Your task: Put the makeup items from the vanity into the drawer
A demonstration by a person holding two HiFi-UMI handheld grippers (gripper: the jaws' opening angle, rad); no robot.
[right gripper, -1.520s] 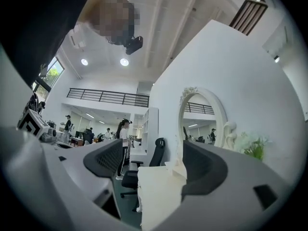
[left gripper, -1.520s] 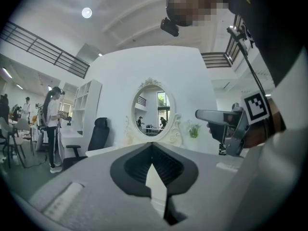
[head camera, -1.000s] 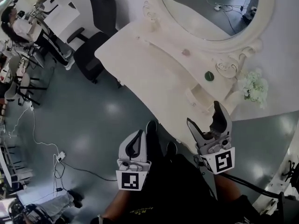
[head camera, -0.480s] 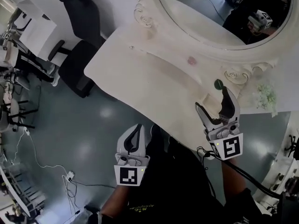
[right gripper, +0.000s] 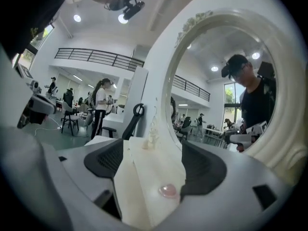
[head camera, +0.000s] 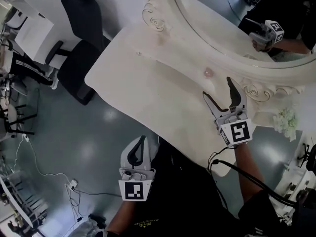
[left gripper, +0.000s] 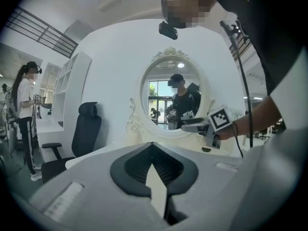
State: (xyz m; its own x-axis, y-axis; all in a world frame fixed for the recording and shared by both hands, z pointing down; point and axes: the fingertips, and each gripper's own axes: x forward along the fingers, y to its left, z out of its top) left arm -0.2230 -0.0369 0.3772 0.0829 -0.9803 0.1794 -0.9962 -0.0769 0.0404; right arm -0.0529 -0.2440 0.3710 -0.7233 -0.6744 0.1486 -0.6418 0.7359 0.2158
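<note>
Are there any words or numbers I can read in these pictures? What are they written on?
No text here can be read.
Yellow print on the person's black shirt: too small and blurred to read.
Left gripper and right gripper: only black-and-white square patterns, no letters or numbers.

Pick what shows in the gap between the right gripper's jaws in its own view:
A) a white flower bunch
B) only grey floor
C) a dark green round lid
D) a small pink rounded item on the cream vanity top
D: the right gripper view frames the small pink rounded item, lying on the cream vanity top, between the open jaws of the right gripper; it is not gripped.
</note>
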